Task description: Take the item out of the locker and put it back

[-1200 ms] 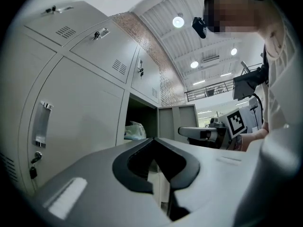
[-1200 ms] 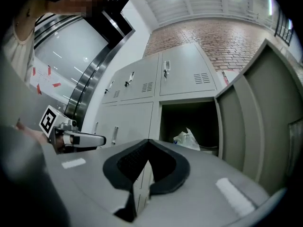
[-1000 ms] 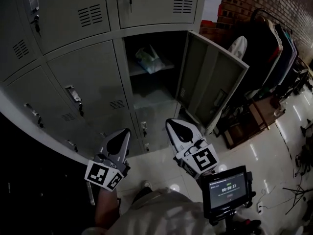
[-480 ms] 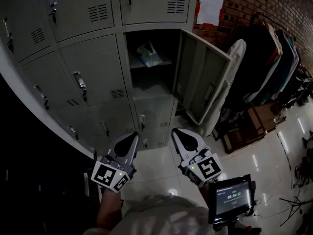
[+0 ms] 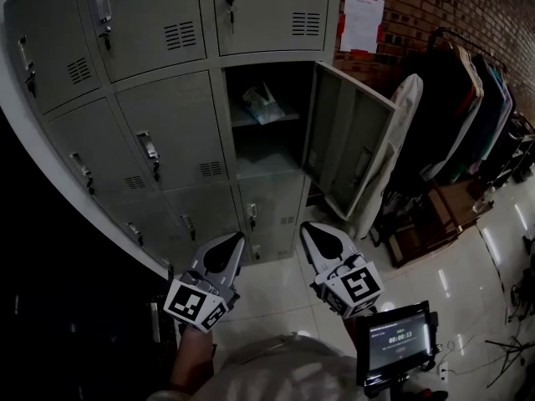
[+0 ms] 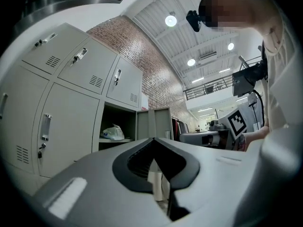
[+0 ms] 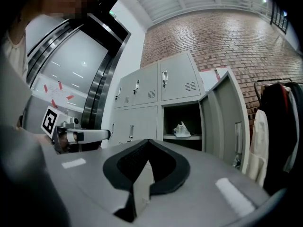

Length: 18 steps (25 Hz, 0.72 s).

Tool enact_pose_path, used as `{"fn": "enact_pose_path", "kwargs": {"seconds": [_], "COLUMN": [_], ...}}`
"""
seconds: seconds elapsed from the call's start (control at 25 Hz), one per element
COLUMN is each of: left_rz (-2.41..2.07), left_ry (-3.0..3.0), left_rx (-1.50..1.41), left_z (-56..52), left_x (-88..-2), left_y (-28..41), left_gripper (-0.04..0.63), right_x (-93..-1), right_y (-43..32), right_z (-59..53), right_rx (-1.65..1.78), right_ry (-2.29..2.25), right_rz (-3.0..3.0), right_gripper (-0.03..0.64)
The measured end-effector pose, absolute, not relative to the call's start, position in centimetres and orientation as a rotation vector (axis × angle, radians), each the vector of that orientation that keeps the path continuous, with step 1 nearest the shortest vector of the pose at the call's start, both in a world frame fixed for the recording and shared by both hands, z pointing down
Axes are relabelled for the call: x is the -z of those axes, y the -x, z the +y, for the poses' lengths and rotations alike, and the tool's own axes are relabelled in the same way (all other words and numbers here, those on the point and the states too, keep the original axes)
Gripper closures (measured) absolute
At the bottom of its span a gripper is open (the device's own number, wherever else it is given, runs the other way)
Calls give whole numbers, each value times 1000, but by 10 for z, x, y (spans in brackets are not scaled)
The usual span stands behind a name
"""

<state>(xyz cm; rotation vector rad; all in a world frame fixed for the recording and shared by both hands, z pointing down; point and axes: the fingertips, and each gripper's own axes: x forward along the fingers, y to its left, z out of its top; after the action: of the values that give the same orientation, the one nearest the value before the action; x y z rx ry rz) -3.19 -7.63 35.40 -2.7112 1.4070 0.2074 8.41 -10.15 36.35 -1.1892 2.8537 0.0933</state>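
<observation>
Nearest, the left gripper (image 5: 227, 245) and the right gripper (image 5: 313, 234) are held side by side, level, over a glossy pale tiled floor (image 5: 284, 286) that mirrors the ceiling lights. Each has its jaws pressed together with nothing between them. A small lit screen (image 5: 399, 338) sits low on the right.

Beyond stands a bank of grey metal lockers (image 5: 167, 132). One middle compartment has its grey door (image 5: 347, 144) swung out to the right. The crumpled white plastic bag (image 5: 261, 103) lies on the shelf inside, well apart from both grippers.

Farther right, dark garments hang on a clothes rack (image 5: 468, 98) against a red brick wall (image 5: 451, 7) with white paper sheets (image 5: 362, 22) pinned to it.
</observation>
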Motion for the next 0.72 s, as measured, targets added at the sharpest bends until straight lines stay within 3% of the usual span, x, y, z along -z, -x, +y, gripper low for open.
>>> {"fn": "enact_pose_path", "kwargs": {"seconds": [0.72], "left_rz": [1392], "left_ry": [2715], "left_rx": [-197], "left_z": [-76], "left_x": [-359], "left_y": [39], "left_gripper": [591], "right_x": [-371], "right_y": [-75], "right_z": [-99], "right_rx": [-115], "right_ry": [1243], "right_rz": [2856], "right_gripper": [617]}}
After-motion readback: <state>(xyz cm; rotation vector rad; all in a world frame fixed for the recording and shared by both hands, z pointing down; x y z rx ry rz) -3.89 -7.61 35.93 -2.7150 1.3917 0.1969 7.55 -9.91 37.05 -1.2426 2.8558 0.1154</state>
